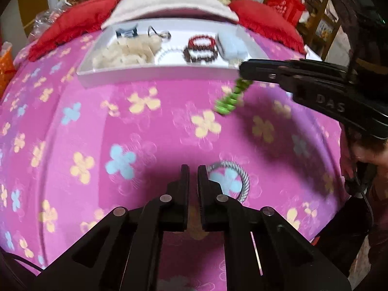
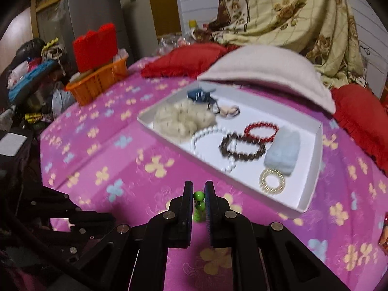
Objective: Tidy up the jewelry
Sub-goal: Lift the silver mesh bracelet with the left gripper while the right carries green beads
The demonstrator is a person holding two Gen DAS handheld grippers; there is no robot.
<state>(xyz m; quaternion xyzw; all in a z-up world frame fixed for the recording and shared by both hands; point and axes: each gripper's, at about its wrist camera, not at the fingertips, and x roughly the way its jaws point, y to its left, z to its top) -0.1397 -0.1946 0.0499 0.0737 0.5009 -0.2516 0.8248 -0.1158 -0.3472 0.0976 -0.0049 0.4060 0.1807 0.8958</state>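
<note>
- Plainly, the first risk lies at the left: the left tool (image 1: 193, 169) is held low over the pink flowered bed cover (image 1: 97, 126), its jaws nearly closed with only a narrow gap and nothing seen between them, so it is judged empty.
- A silvery braided ring (image 1: 243, 181) lies on the cover just to the right of that tool; it could be snagged or pushed if the tool is swung sideways.
- Further right, the green bead bracelet (image 1: 230, 97) is pinched by the right tool (image 1: 243, 71) and hangs free below it, swinging to judge by the blur.
- Only a bead or two is seen clamped, so the bracelet may slip out, or the hanging loop may catch the near wall of the white tray (image 1: 155, 75) and be dropped outside.
- The right tool is held level, pointing toward the tray's near right corner, above the cover.
- Inside the tray, other bracelets (image 2: 242, 145) already lie, so tangling is possible.
</note>
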